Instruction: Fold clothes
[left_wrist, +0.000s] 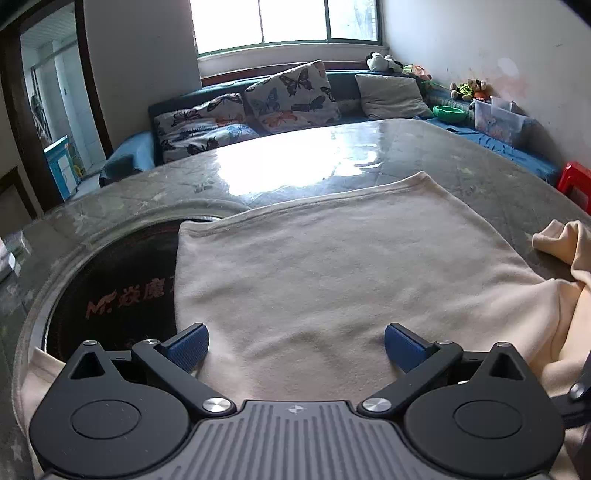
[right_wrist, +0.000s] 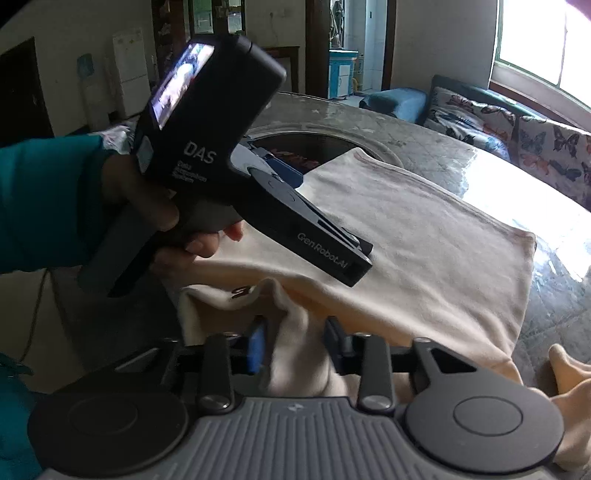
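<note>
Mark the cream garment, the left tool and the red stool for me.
cream garment (left_wrist: 332, 266): left wrist view, middle of the flat panel.
left tool (left_wrist: 295, 349): left wrist view, midway between its blue fingertips.
red stool (left_wrist: 576, 181): left wrist view, its seat at the right edge.

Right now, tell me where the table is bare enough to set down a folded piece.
Bare: the glossy table strip between the cream garment's far hem and the sofa cushions, and the patch right of the garment. Crowded: the near edge, with bunched cloth at the right hand-held gripper.
</note>
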